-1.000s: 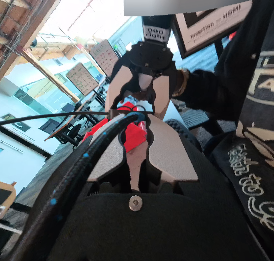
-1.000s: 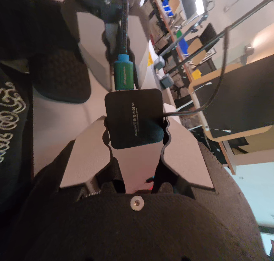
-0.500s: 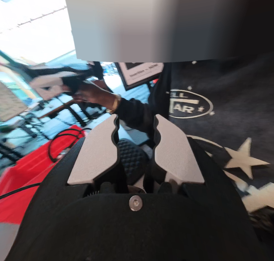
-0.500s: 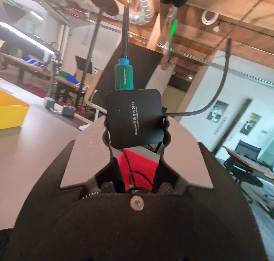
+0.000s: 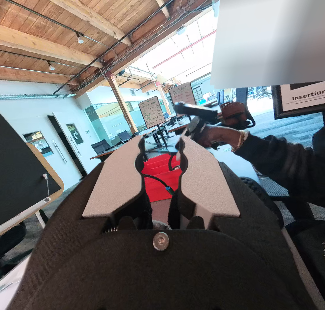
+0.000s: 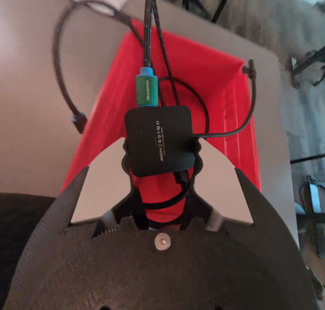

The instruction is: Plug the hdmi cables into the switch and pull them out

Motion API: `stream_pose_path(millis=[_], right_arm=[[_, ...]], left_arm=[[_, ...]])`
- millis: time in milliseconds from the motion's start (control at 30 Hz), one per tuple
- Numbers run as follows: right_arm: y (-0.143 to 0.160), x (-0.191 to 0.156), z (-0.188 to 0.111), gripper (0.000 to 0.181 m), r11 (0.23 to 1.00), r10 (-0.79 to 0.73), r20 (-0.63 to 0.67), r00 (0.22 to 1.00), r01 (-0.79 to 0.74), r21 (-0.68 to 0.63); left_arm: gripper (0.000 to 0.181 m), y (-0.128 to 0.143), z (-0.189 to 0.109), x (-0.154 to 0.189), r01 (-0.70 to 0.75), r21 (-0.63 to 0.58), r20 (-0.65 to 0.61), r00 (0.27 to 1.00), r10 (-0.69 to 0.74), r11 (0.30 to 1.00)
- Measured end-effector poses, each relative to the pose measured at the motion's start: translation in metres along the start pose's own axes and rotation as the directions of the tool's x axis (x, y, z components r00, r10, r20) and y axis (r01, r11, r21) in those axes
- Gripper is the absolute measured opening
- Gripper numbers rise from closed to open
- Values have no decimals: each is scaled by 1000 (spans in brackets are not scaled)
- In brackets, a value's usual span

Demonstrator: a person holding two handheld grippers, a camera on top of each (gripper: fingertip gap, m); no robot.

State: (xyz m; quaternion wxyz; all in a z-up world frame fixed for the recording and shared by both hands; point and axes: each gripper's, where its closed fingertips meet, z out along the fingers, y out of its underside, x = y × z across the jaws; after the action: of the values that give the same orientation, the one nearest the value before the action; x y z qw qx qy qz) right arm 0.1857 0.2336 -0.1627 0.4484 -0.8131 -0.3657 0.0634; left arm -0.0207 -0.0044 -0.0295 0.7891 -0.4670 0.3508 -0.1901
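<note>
My right gripper (image 6: 161,140) is shut on the black HDMI switch (image 6: 158,143) and holds it above the red bin (image 6: 216,90), pointing down. A green HDMI plug (image 6: 146,90) on a braided black cable sits in the switch's far edge. A thin black lead (image 6: 246,118) leaves the switch's right side. My left gripper (image 5: 161,143) is open and empty, a little back from the bin (image 5: 158,178). The left wrist view also shows a hand (image 5: 216,138) holding the right gripper over the bin, and another green plug (image 5: 168,189) lying in it.
A loose black cable ends in a plug (image 6: 79,120) over the grey table (image 6: 31,73) left of the bin. Braided cables (image 6: 147,29) run up out of view. A black board on a stand (image 5: 21,169) is at the left. Office desks and chairs stand beyond.
My left gripper has let go of the braided cable and drawn back, now empty. My right gripper has swung with the switch, plug still in, and now points down over the red bin.
</note>
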Motion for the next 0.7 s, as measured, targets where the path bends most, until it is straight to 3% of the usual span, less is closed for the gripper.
stream_pose_path(millis=[167,233,333,433,533,600,700], right_arm=[[18,6,25,74,994,-46,-58,997,39,-106],[17,1,22,89,995,-41,-3,999,41,-91],[2,4,3,112,1000,-11,51,999,10,25],[-9,32,-28,116,986,16,-3,1000,-15,168],[10,76,-50,87,972,151,-110,982,-127,196],[41,92,-50,71,965,254,-95,962,-246,88],[83,91,-37,63,947,305,-18,952,-306,-101]], left_arm=[[36,5,2,4,-28,-34,-18,999,27,999],[37,7,3,5,-33,-43,-22,999,32,999],[36,3,1,1,-35,-39,3,999,36,999],[37,-5,-4,-9,-38,-33,66,997,40,999],[37,-19,-15,-24,-49,-42,154,987,55,998],[37,-31,-27,-35,-59,-58,220,973,70,997],[37,-56,-53,-50,-74,-57,315,945,89,996]])
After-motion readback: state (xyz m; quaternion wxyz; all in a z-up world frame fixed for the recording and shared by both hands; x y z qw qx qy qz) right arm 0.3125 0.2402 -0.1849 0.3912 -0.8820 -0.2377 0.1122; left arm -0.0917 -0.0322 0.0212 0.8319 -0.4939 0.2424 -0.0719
